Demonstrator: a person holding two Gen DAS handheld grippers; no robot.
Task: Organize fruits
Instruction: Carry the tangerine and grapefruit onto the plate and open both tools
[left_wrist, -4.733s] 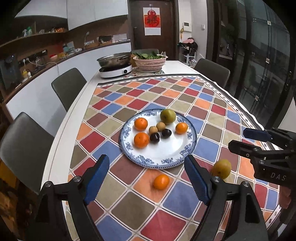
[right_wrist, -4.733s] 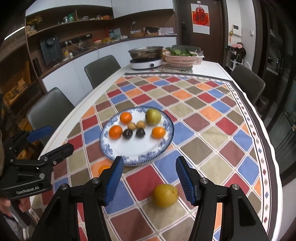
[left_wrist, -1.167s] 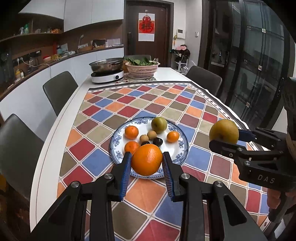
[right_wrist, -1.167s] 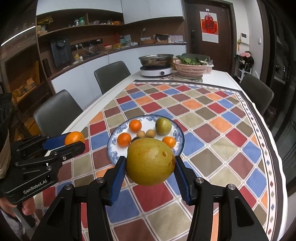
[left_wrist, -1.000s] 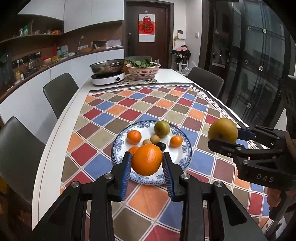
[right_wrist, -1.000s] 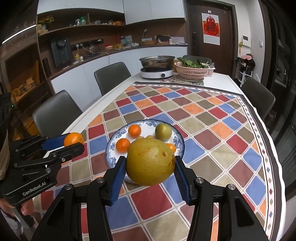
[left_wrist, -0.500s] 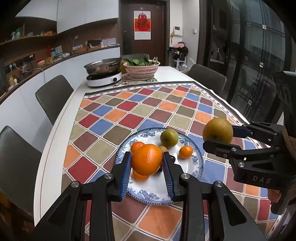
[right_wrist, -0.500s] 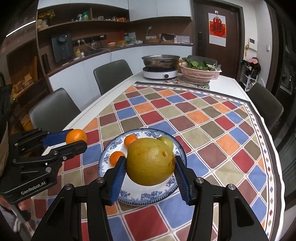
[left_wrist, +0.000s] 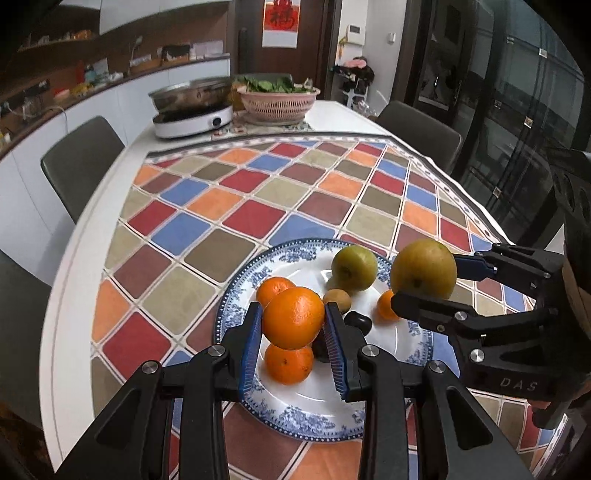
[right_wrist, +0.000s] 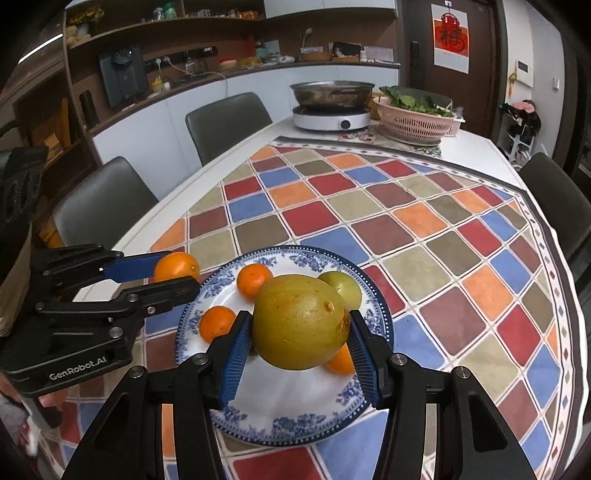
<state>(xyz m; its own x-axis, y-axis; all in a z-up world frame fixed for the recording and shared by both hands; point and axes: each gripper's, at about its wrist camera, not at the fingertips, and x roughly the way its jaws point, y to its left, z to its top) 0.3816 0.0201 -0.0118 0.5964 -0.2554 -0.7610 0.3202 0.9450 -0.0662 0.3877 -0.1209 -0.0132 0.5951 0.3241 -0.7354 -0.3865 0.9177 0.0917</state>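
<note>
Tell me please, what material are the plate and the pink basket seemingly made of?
The plate looks like glazed ceramic: glossy white face with light glare and a printed blue floral rim. The pink basket looks like moulded plastic: uniform matte pink walls pierced with regular slots. Neither can be confirmed from pictures alone.

The plate (left_wrist: 306, 417) was white with a blue floral rim, and the cloth (left_wrist: 251, 214) had red, blue, orange and olive diamonds.

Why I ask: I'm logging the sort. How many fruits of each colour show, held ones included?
Orange fruits: 4 (1 held)
Yellow-green fruits: 2 (1 held)
Small brown fruit: 1
Small dark fruits: 2 (one partly hidden)
Total: 9 visible
</note>
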